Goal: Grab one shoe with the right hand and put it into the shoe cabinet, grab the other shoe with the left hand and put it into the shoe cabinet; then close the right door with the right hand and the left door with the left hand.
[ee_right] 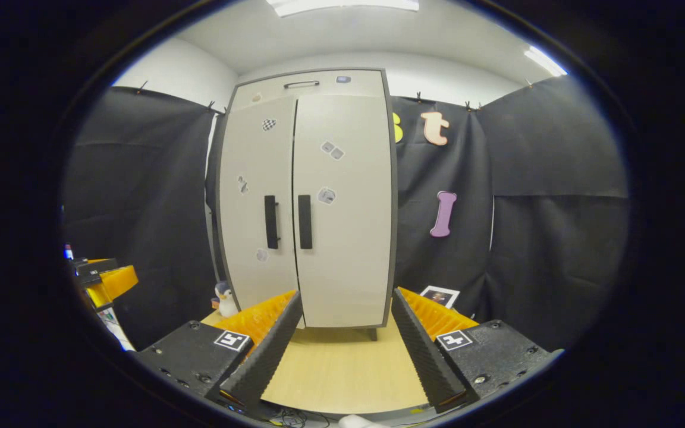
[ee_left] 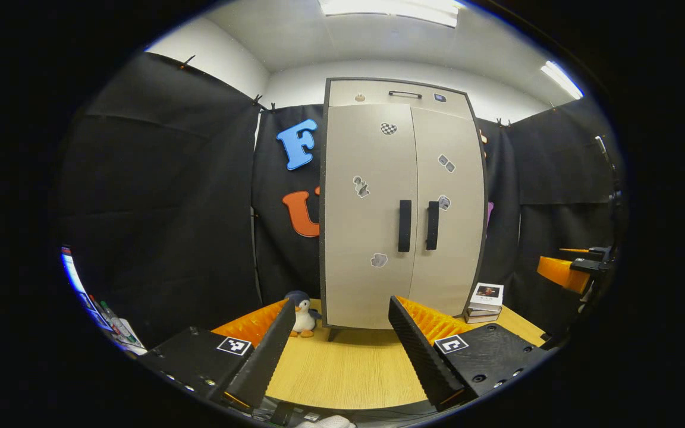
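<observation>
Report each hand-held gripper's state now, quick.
Left hand-held gripper: open, holding nothing, facing the cabinet.
Right hand-held gripper: open, holding nothing, facing the cabinet.

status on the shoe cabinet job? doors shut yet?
Both beige doors of the tall cabinet sit shut, black handles side by side. No shoe lies on the light wooden table; whether they are inside is hidden. The left gripper and right gripper are open, holding nothing. Nothing visibly remains.
</observation>
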A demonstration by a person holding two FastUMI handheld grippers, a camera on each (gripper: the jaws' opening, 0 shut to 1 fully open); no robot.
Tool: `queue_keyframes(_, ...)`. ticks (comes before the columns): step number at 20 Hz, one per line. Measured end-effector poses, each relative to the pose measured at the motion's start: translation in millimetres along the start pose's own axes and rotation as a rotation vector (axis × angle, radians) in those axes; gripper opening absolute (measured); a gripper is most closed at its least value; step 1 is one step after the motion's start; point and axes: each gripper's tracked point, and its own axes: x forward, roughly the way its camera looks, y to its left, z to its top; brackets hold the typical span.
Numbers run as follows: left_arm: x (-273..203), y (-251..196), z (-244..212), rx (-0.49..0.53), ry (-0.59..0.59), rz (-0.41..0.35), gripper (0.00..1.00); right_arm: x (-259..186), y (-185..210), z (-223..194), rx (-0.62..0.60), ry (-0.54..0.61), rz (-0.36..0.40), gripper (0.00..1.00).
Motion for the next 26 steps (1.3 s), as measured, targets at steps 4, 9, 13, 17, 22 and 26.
queue_keyframes(4, -6.0, 5.2, 0.0, -0.004, 0.001, 0.009, 0.96, 1.2, 5.6, 1.7, -0.006, -0.002, 0.010, 0.99)
queue_keyframes(9, -10.0, 7.7, 2.4, -0.010, -0.006, 0.010, 0.96, 0.2, 10.0, 3.8, -0.008, -0.008, 0.016, 0.99)
queue_keyframes(13, -9.6, 6.1, 1.4, -0.010, -0.002, 0.007, 0.96, -1.2, 9.2, 3.9, -0.007, -0.007, 0.014, 0.99)
queue_keyframes(17, -10.2, 4.5, 0.1, -0.010, 0.004, 0.002, 0.96, -2.3, 9.2, 4.1, -0.009, -0.006, 0.011, 0.99)
queue_keyframes(22, -9.5, 2.7, -2.5, -0.009, 0.008, -0.003, 0.96, -2.4, 6.2, 2.3, -0.010, 0.000, 0.006, 0.99)
queue_keyframes(26, -8.3, 1.9, -2.3, -0.011, 0.007, -0.006, 0.96, -3.4, 3.6, 4.9, -0.011, -0.006, 0.001, 0.99)
